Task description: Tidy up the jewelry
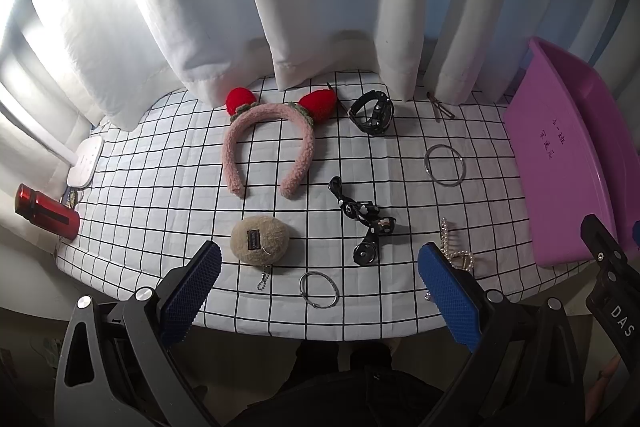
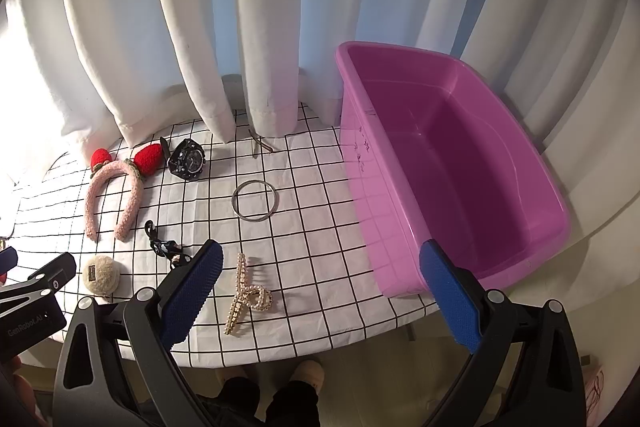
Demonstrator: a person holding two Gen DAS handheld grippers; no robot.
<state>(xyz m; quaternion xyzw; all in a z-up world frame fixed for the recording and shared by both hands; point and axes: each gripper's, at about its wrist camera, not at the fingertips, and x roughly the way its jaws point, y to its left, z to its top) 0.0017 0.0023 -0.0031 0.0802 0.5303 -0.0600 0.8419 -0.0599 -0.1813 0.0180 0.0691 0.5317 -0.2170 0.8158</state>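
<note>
Jewelry lies on a white checked cloth (image 1: 160,187). A pink headband with red strawberries (image 1: 266,143), a black watch (image 1: 372,113), a silver bangle (image 1: 445,163), a black cord accessory (image 1: 362,219), a beige plush pouch (image 1: 260,239), a second silver bangle (image 1: 319,289) and a pearl hair claw (image 2: 248,293) are spread out. A purple bin (image 2: 460,171) stands empty at the right. My left gripper (image 1: 320,267) is open above the near bangle. My right gripper (image 2: 320,267) is open, between the claw and the bin.
White curtains (image 1: 320,7) hang behind the table. A red bottle (image 1: 46,213) and a white device (image 1: 84,163) sit at the left edge. A thin hair pin (image 1: 440,107) lies near the curtain. The near table edge drops to the floor.
</note>
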